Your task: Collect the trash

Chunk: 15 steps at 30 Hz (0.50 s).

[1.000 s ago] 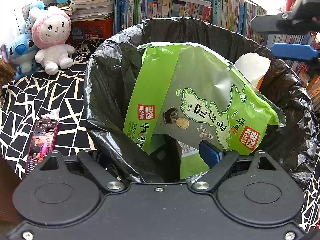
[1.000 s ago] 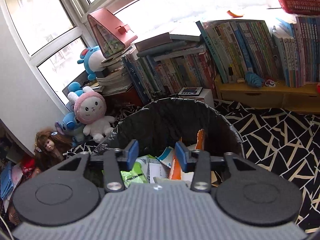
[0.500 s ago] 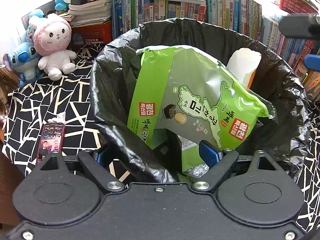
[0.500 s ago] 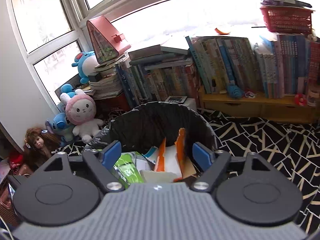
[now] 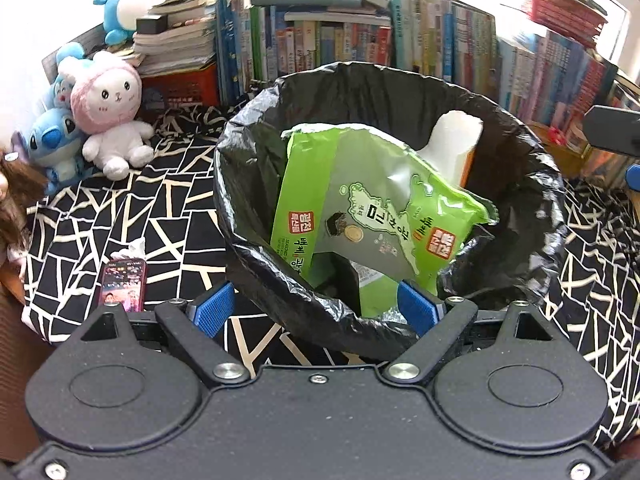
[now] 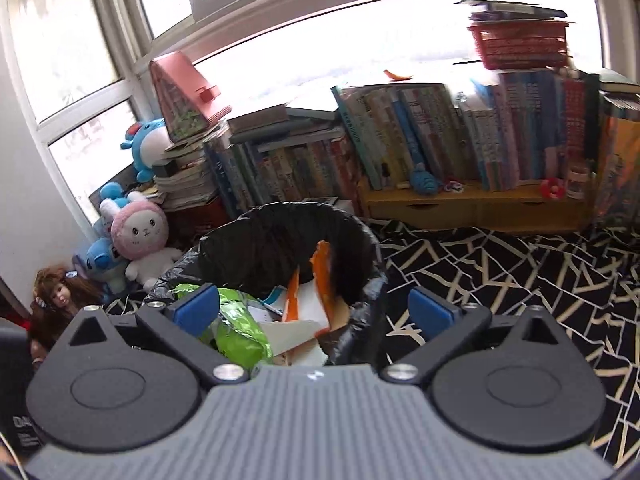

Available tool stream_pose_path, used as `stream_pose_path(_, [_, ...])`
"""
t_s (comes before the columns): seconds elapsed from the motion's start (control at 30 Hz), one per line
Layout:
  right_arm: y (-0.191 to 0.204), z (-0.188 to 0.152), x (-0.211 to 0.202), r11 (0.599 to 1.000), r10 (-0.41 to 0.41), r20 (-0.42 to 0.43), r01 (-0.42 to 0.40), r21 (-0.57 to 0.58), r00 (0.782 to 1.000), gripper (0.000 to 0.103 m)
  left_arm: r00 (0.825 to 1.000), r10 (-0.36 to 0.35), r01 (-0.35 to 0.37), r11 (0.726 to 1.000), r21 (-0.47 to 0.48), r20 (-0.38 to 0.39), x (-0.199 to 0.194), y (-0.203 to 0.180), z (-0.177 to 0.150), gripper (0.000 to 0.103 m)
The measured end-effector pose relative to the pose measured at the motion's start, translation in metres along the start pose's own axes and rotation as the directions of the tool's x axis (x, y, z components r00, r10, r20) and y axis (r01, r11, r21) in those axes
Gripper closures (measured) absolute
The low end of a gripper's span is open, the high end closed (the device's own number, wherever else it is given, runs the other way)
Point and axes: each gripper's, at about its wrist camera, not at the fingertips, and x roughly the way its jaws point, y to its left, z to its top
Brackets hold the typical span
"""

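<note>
A black-lined trash bin [image 5: 384,184] stands on a black cloth with cream lines [image 5: 132,216], holding a green snack bag [image 5: 360,208] and orange-edged paper [image 6: 320,276]. Books [image 6: 420,140] and plush toys [image 5: 108,112] line the far side under bright windows. The left hand-held gripper [image 5: 316,308] gapes wide, empty, over the bin's near rim; the right hand-held gripper [image 6: 314,314], jaws just opening, holds nothing

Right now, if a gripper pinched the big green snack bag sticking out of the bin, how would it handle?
The green snack bag looks like thin glossy film, so probably floppy and slippery. Torn open and flat, it is likely light. Leaning on the black liner, it may drag that.
</note>
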Motion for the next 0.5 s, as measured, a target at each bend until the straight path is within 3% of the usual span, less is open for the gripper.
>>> stream_pose_path(0.23, [-0.019, -0.014, -0.019, 0.995, -0.065, 0.046, 0.061, 0.084, 0.997, 0.000, 1.000, -0.009, 0.009, 0.999, 0.039, 0.003, -0.023, -0.002, 0.002, 0.015])
stream_pose_path(0.5, [-0.033, -0.030, -0.028, 0.984, -0.122, -0.036, 0.125, 0.125, 0.992, 0.000, 0.998, -0.057, 0.056, 0.996, 0.071, 0.016, -0.046, -0.007, 0.006, 0.015])
